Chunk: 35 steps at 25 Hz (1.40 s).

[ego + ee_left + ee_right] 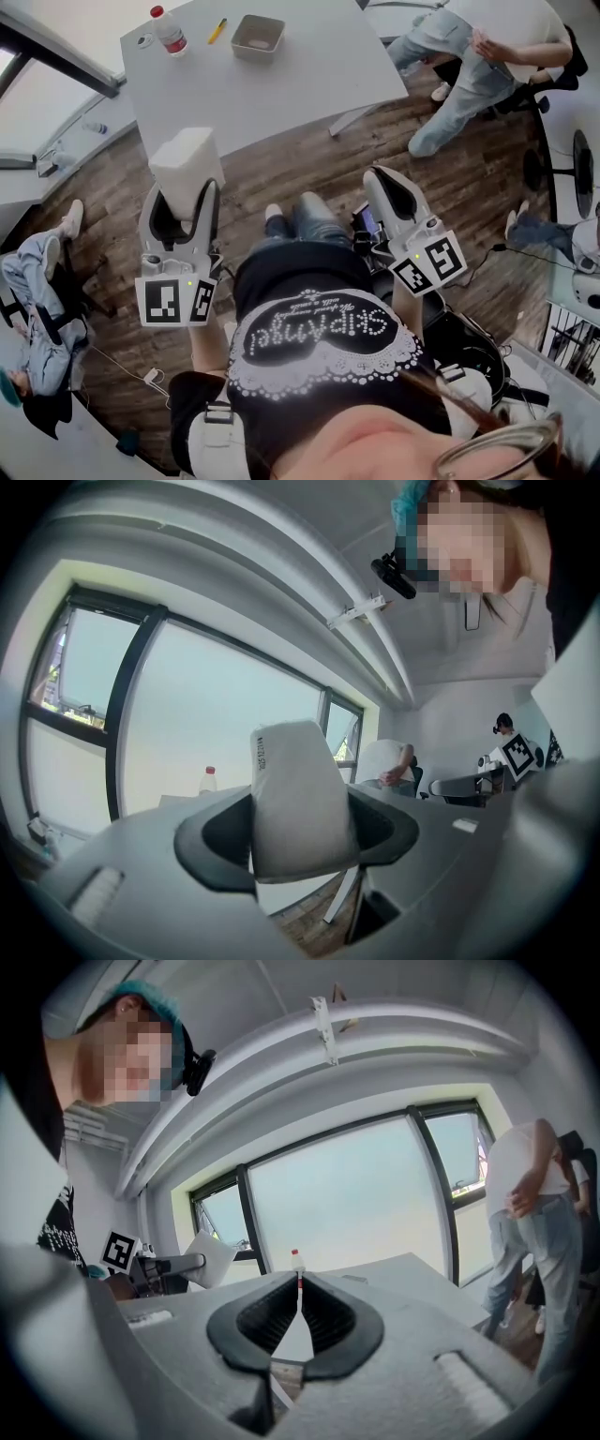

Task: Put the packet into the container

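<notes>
The container (258, 36) sits at the far side of the table (309, 84), well apart from my grippers, and shows only its own bare floor. The packet (185, 157) is off the table, upright, clamped in my left gripper (186, 192). My right gripper (397, 187) is clenched on nothing, its jaws tip to tip. A bottle (170, 30) and a yellow pen (217, 31) are left of the container. A person (483, 56) sits beyond the table's right corner.
</notes>
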Motion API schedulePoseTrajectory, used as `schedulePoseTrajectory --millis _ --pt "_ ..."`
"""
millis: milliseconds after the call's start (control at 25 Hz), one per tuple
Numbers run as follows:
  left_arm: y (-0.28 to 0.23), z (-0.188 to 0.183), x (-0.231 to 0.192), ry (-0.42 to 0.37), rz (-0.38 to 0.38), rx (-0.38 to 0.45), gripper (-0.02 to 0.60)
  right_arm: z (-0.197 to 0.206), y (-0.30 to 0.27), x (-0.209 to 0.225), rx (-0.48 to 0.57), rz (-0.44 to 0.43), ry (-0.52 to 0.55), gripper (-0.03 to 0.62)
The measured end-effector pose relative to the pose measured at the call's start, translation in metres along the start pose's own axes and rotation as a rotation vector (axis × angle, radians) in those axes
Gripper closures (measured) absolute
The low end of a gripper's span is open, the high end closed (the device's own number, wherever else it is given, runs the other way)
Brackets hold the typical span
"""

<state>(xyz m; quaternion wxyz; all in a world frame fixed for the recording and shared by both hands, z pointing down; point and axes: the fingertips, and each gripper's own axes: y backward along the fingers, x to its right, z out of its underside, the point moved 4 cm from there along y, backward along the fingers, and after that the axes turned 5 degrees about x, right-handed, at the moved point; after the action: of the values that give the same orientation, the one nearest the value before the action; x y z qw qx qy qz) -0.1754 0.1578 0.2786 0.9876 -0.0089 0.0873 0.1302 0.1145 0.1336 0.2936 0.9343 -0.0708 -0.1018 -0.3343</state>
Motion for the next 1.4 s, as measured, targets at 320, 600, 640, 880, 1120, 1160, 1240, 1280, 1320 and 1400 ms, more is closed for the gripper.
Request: schedulePoseTrajectory --millis 320,600,640,880,1120,1160,1240,1280,1320,1400 --pt "-0.009 0.004 -0.007 0.01 -0.026 -0.018 0.305 0.005 -0.02 0.005 -0.025 -0.036 -0.019 0.58" --pt "-0.037 0.003 -0.009 0.018 -0.047 -0.015 0.305 0.006 -0.043 0.023 -0.05 -0.063 -0.034 0.58" --pt "-0.042 0.003 -0.009 0.019 -0.05 -0.015 0.305 0.005 -0.047 0.027 -0.052 -0.067 -0.036 0.58" --pt "-0.081 0.006 -0.007 0.022 -0.068 -0.03 0.305 0.003 -0.073 0.058 -0.088 -0.106 -0.05 0.58" --pt "-0.124 0.007 -0.003 0.003 -0.078 -0.018 0.305 0.0 -0.105 0.091 -0.078 -0.149 -0.062 0.58" --pt "-0.131 0.005 -0.001 -0.001 -0.078 -0.016 0.305 -0.002 -0.109 0.097 -0.077 -0.157 -0.063 0.58" --pt "-0.144 0.0 0.0 -0.014 -0.079 -0.008 0.305 -0.009 -0.12 0.106 -0.068 -0.175 -0.061 0.58" --pt "-0.151 -0.003 0.001 -0.019 -0.081 -0.002 0.305 -0.014 -0.125 0.111 -0.061 -0.18 -0.058 0.58" --pt "-0.157 -0.007 0.002 -0.022 -0.084 0.007 0.305 -0.019 -0.127 0.116 -0.054 -0.183 -0.055 0.58" --pt "-0.165 -0.013 0.008 -0.033 -0.093 0.025 0.305 -0.026 -0.129 0.128 -0.042 -0.185 -0.055 0.58"
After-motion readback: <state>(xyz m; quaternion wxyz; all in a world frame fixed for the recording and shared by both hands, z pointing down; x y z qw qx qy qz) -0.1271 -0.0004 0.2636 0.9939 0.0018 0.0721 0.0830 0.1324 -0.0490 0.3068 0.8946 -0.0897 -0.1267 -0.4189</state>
